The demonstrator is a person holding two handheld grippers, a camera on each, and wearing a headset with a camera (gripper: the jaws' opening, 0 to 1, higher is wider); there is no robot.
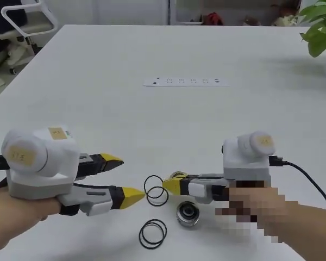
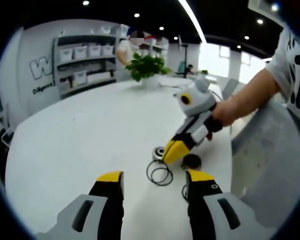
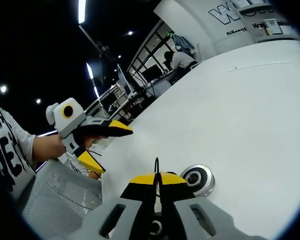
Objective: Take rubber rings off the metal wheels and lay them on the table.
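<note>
1. Yellow-tipped, your left gripper (image 1: 121, 178) holds its jaws spread wide with nothing between them, just left of the rings
2. Your right gripper (image 1: 171, 186) has its jaws pressed together on a thin black rubber ring (image 1: 156, 190), whose loop rests on the white table (image 1: 195, 119)
3. A metal wheel (image 1: 188, 213) sits on the table just beside that gripper's tip
4. Two more loose rings (image 1: 152, 232) lie overlapped nearer you, close to the wheel but not touching it

Two metal wheels (image 1: 188, 213) — four rubber rings (image 1: 152, 232), in overlapping pairs.
</note>
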